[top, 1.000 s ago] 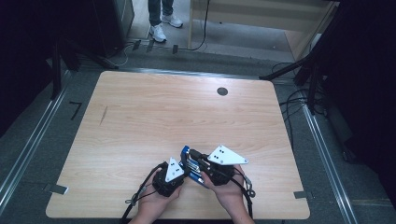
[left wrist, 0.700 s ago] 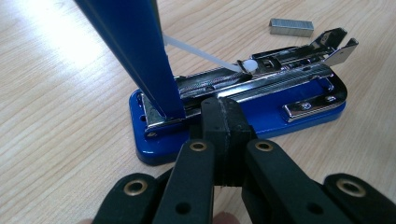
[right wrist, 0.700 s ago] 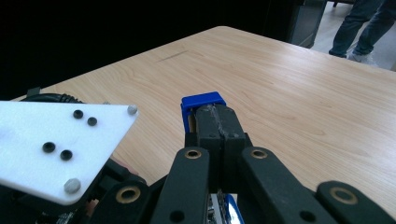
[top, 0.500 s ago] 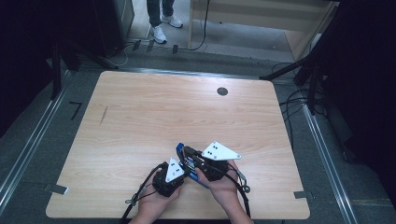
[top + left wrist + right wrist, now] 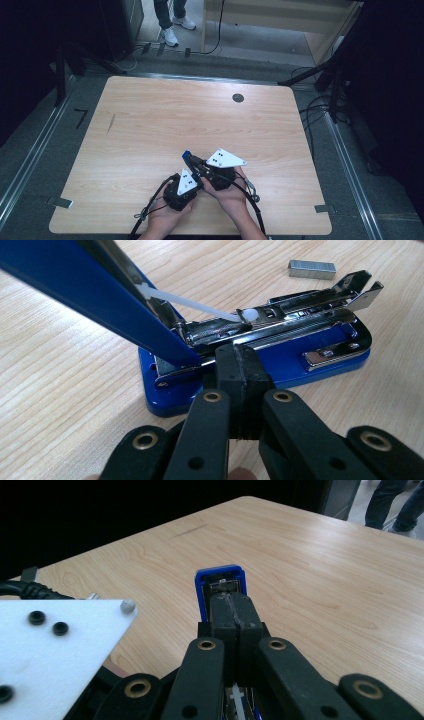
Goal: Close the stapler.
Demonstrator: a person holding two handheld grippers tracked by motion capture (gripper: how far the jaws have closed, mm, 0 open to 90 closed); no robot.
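A blue stapler [image 5: 260, 355] lies on the wooden table [image 5: 150, 115] near its front edge, its blue lid [image 5: 90, 290] swung up and the metal staple channel bare. In the right gripper view my right gripper [image 5: 234, 605] is shut on the raised lid [image 5: 220, 577], whose tip [image 5: 187, 155] pokes out in the high view. My left gripper [image 5: 240, 352] is shut, its tips against the stapler's hinge end with nothing visible between them. A strip of staples [image 5: 311, 269] lies loose just beyond the stapler. In the high view the left gripper [image 5: 192, 176] and right gripper [image 5: 196, 161] sit close together.
A black round grommet [image 5: 238, 97] sits in the table's far right part. A short dark mark [image 5: 111, 123] shows at the left. Cables [image 5: 320, 107] run on the floor to the right. A person's legs and shoes [image 5: 172, 35] stand beyond the far edge.
My right gripper has moved left and slightly away from the person, taking the blue lid with it. The left gripper has stayed in place.
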